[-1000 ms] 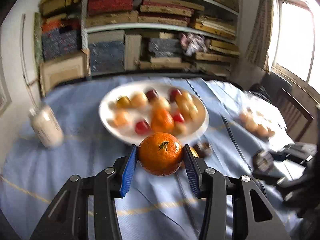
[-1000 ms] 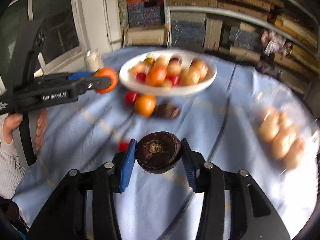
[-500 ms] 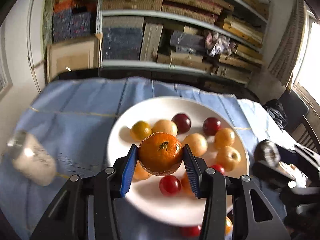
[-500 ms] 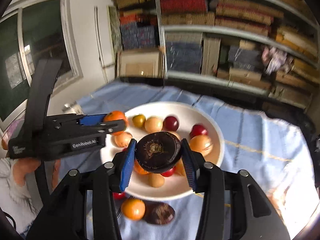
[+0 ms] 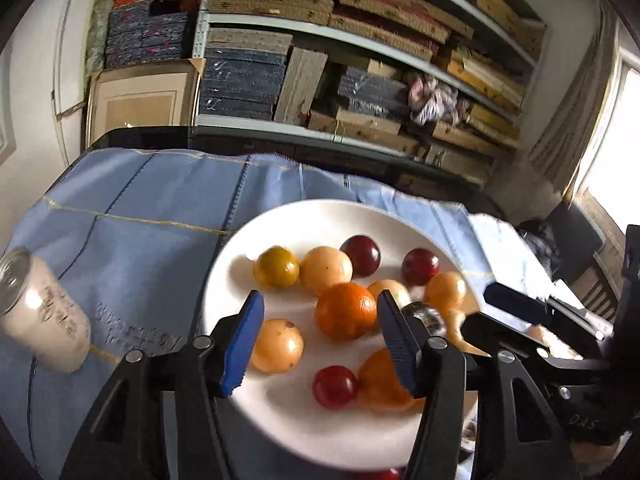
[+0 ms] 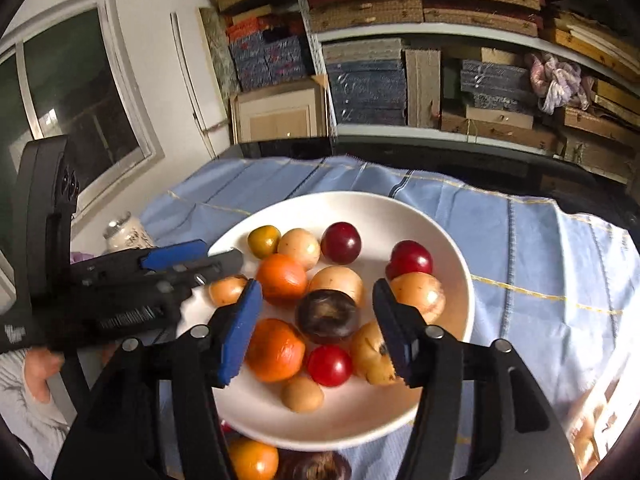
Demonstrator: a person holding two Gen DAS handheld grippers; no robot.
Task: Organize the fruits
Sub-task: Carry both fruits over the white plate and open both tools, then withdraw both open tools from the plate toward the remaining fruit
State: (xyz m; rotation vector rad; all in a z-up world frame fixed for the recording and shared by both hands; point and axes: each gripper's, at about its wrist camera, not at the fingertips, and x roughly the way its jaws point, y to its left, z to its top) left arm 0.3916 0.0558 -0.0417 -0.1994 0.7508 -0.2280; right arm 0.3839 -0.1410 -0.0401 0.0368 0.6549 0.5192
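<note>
A white plate [image 5: 304,212] [image 6: 360,196] on the blue cloth holds several fruits: red, pale yellow and orange. My left gripper [image 5: 320,344] hovers over the plate's near side with its jaws opening. The orange mandarin [image 5: 346,311] lies on the plate between them, well clear of the left pad and close to the right one. My right gripper [image 6: 316,332] is over the plate too, jaws opening. The dark brown fruit [image 6: 327,316] rests among the others between its pads, which do not touch it. The left gripper [image 6: 192,256] shows at the left of the right wrist view.
A glass jar [image 5: 40,312] [image 6: 124,232] stands on the cloth left of the plate. An orange fruit [image 6: 252,458] and a dark one [image 6: 316,466] lie on the cloth by the plate's near rim. Packed shelves [image 5: 360,40] rise behind the table.
Both grippers came forward over the plate, each shut on its fruit. Both sets of jaws have since spread, and the mandarin and the dark fruit now lie on the plate.
</note>
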